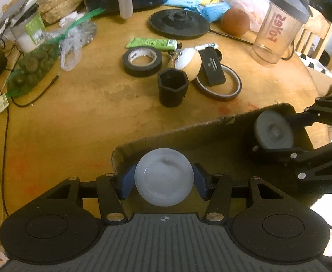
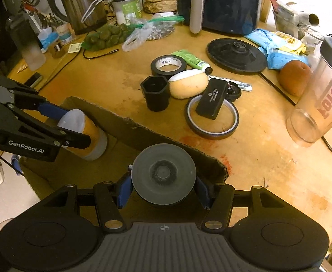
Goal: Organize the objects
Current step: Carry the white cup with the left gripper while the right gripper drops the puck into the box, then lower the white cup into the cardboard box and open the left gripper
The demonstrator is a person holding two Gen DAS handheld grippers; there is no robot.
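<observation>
1. Worn, stained wooden bench [image 2: 268,158], round-edged, crowded along the far side: dark air fryer [image 2: 222,4], steel kettle [image 2: 80,6], net bag of green fruit [image 2: 107,36], blue packets [image 2: 277,54], brown fruit [image 2: 295,77], clear shaker bottle [image 2: 320,104]
2. Mid-bench cluster, touching or just beside each other: black tape roll [image 1: 142,61], green tube [image 1: 152,43], hexagonal black cup [image 1: 172,87], tan-and-white ball [image 1: 187,62], small black case [image 1: 212,66] lying across an amber tape ring [image 1: 220,86]
3. Open cardboard box [image 1: 188,133] at the near bench edge
4. Left gripper [image 1: 163,178] over the box, jaws clenched on an orange container with a white lid [image 1: 163,176]
5. Right gripper [image 2: 163,176] over the box too, jaws grasping a grey disc-shaped piece [image 2: 163,173]
6. Pale floor and wooden chairs [image 1: 320,38] beyond
</observation>
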